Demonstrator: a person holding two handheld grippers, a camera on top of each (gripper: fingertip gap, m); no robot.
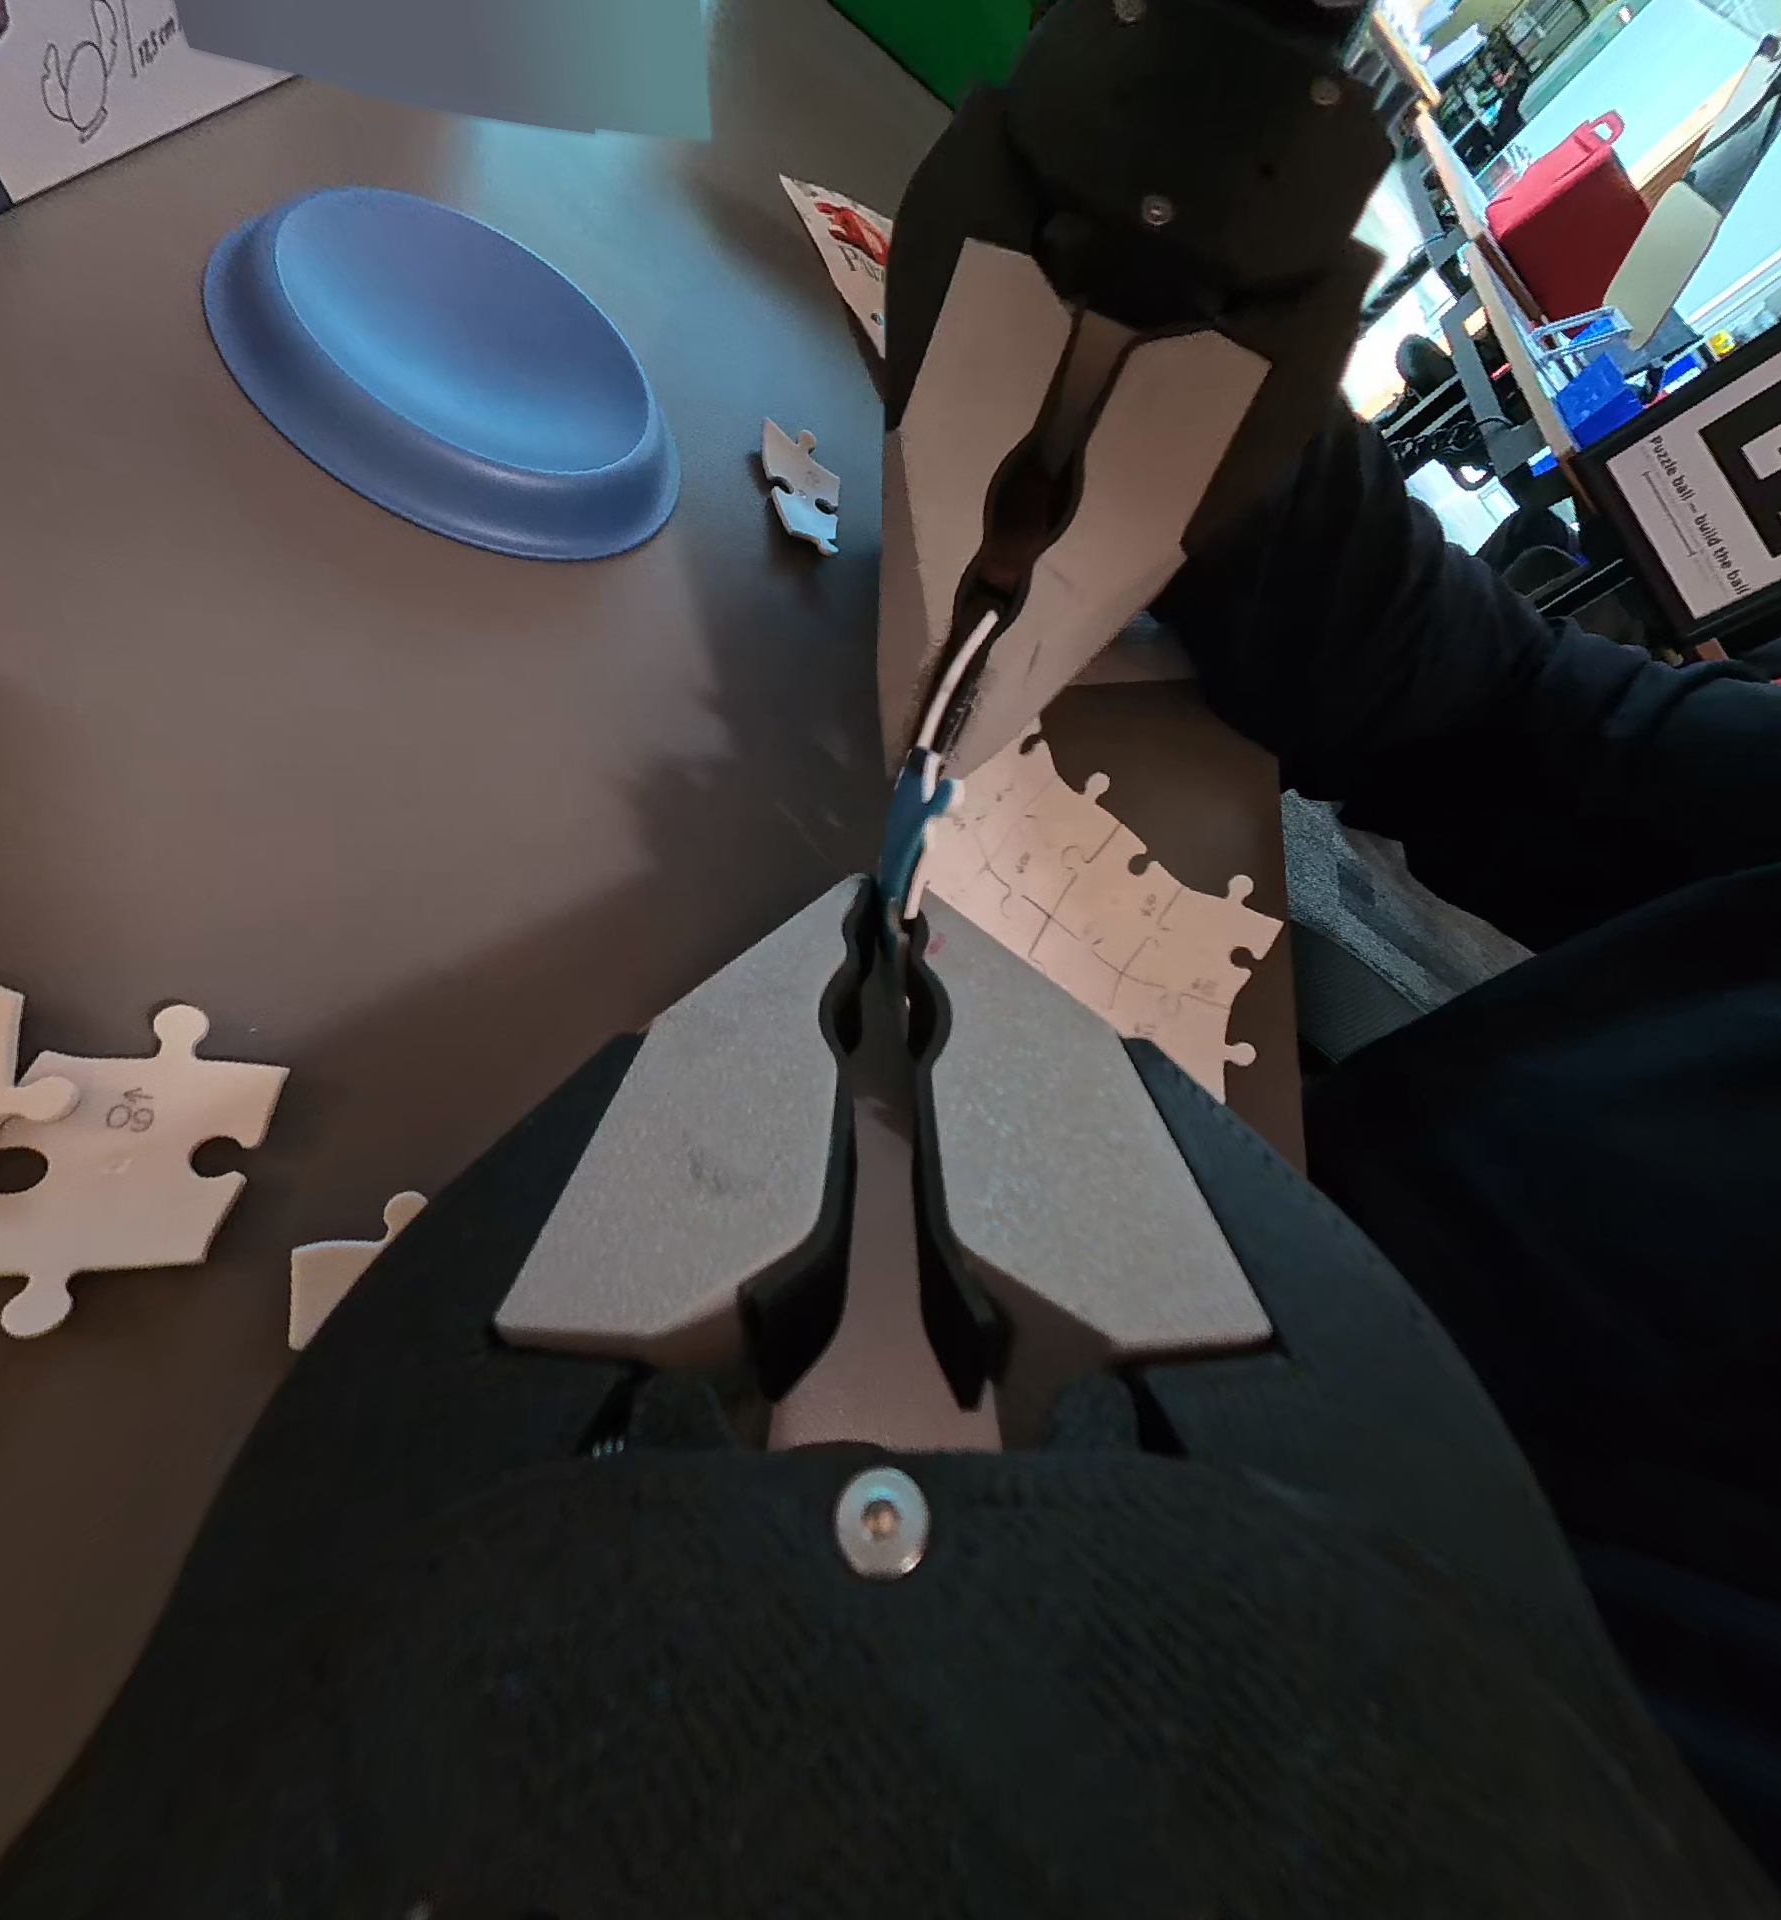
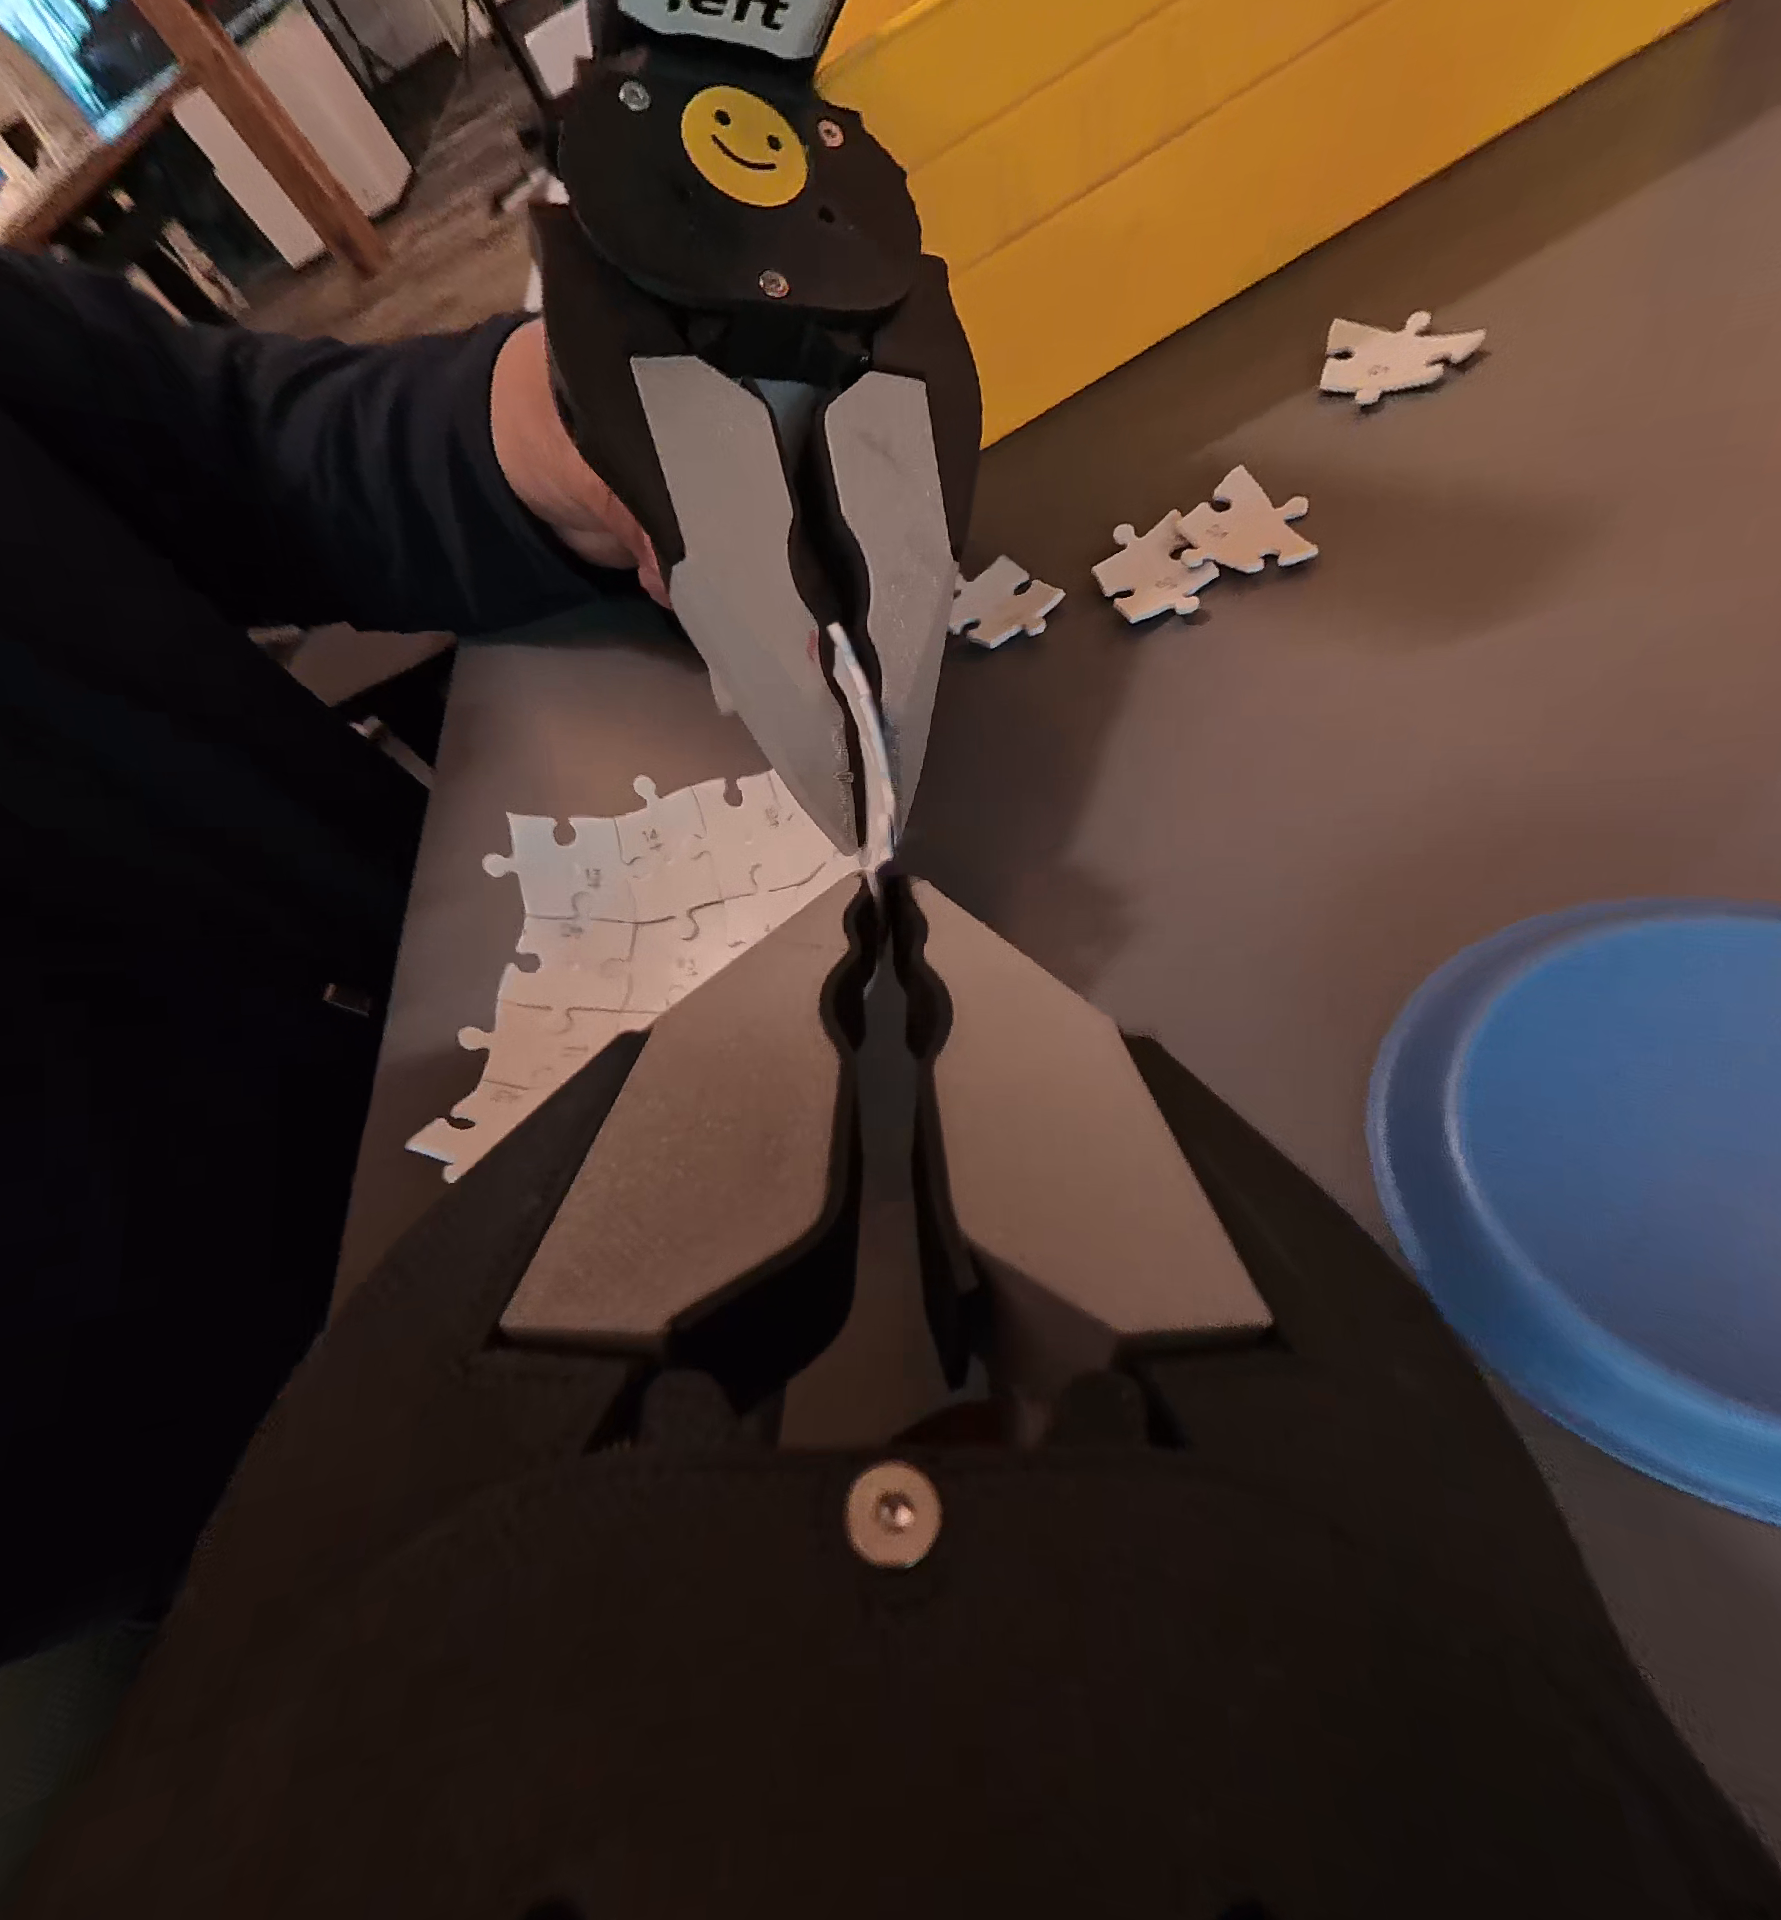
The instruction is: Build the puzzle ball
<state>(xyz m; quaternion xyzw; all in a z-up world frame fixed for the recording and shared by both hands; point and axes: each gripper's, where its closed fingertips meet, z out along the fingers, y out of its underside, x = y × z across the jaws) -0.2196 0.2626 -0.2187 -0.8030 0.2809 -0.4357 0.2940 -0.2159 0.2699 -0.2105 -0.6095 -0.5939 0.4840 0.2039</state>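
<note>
Loose pieces (image 1: pixel 86 1153) lie white side up at the far left of your table (image 1: pixel 346 831) in the left wrist view, some overlapping. Blue dish (image 1: pixel 439 374): upside down on the table, well apart from them. Single piece (image 1: pixel 803 483): just right of the dish. Left gripper (image 1: pixel 881 914): your jaws nearly closed, pinching a thin blue-and-white piece (image 1: pixel 907 831) edge-on above the table. Right gripper (image 1: pixel 933 753): tip to tip with the left, jaws likewise almost together on a white piece (image 1: pixel 953 675); the two held pieces meet between the tips, whether interlocked cannot be told. Joined section (image 1: pixel 1104 914): several pieces connected, white side up, flat on the table under and to the right of the tips, near your dark sleeve (image 1: pixel 1488 727). The right wrist view shows your hand (image 2: pixel 553 468) round the left gripper.
</note>
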